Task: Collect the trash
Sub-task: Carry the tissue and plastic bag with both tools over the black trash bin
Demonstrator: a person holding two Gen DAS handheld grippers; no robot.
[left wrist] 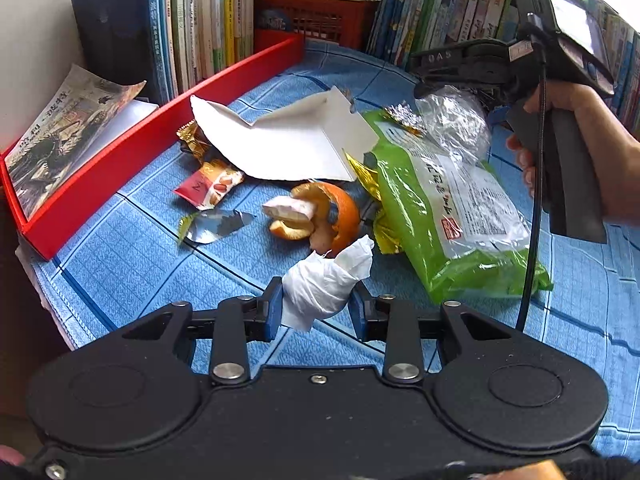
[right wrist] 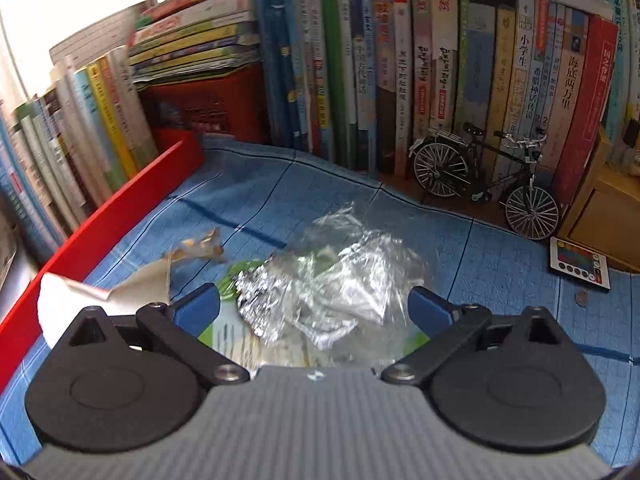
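Two hand-held grippers are shown. The left gripper (left wrist: 318, 306) is closed on one crumpled white tissue (left wrist: 326, 288), which is pinched between its blue pads (left wrist: 273, 308) just above the blue mat (left wrist: 132, 248). The right gripper (right wrist: 316, 308) is seen with its jaws spread wide and empty, poised over one crinkled clear plastic wrapper (right wrist: 344, 276); in the left wrist view, it (left wrist: 424, 76) is held by a hand (left wrist: 580, 152) at the upper right.

The trash is gathered in one loose pile at the middle of the mat. Counted there are: one torn white paper sheet (left wrist: 288, 140), one large green snack bag (left wrist: 444, 208) lying flat under the clear wrapper, one curl of orange peel (left wrist: 332, 216), one small red almond packet (left wrist: 208, 188), one silver foil scrap (left wrist: 216, 226), and several gold foil wrappers (left wrist: 368, 178), whose exact number cannot be told.

The surface is a blue mat ruled with dark lines. One red box lid (left wrist: 132, 152) is set along its left edge, with one printed booklet (left wrist: 68, 128) inside. Upright books (right wrist: 440, 68) are ranged along the back, around one red plastic crate (right wrist: 216, 100). One miniature bicycle (right wrist: 484, 176), one small remote control (right wrist: 580, 262) and one coin (right wrist: 581, 299) are seen at the right.
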